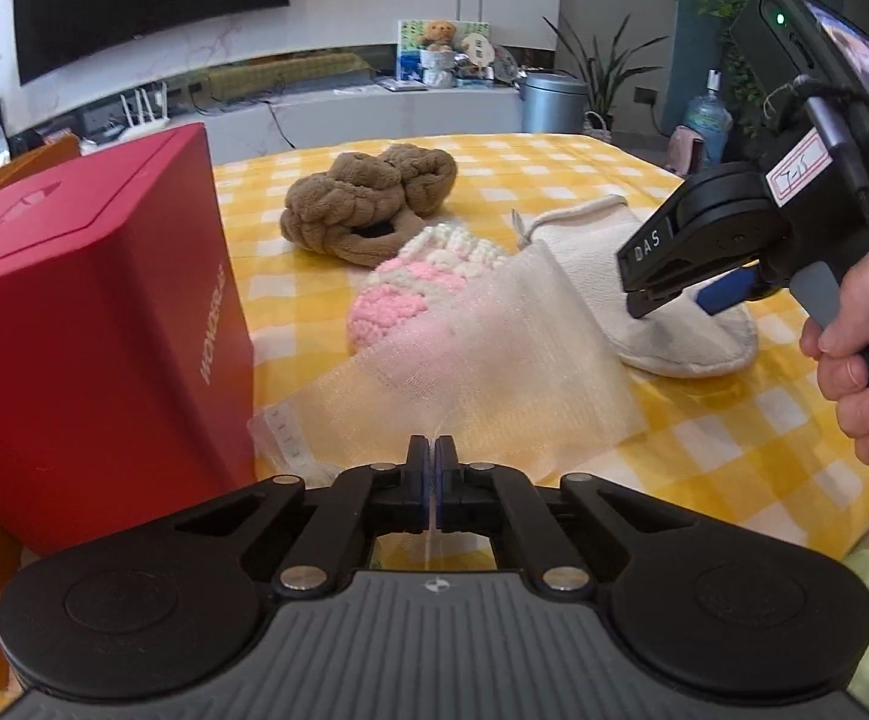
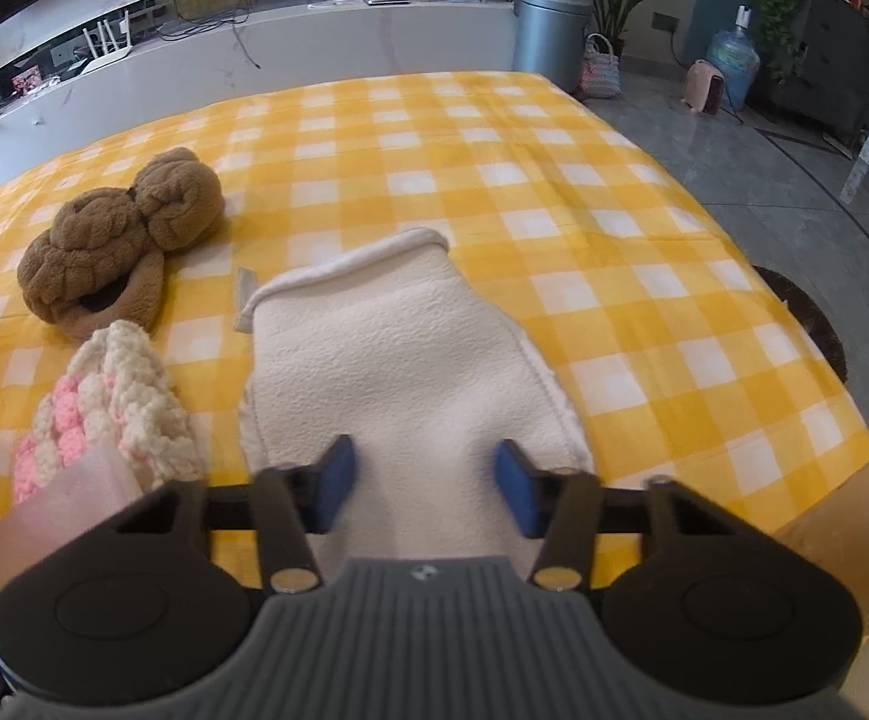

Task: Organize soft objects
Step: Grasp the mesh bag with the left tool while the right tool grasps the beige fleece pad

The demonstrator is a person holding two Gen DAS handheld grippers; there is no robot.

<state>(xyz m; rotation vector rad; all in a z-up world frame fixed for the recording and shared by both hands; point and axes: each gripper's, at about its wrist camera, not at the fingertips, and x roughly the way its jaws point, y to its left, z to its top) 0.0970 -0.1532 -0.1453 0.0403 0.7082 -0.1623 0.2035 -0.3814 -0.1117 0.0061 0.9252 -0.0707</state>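
Left tongs (image 1: 433,450) clamped on limp, light mesh (image 1: 494,372) edge; right tongs (image 2: 425,483) parted astride soft mitt (image 2: 392,348), best pinched at its near hem.

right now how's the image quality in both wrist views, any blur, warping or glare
Left wrist view: sheer mesh cloth looks soft and hazy, room edges bow from fisheye warping, no harsh glare. Right wrist view: white mitt sharp, blue fingertips slightly smeared, daylight sheen on the grey floor, checked tablecloth evenly lit.
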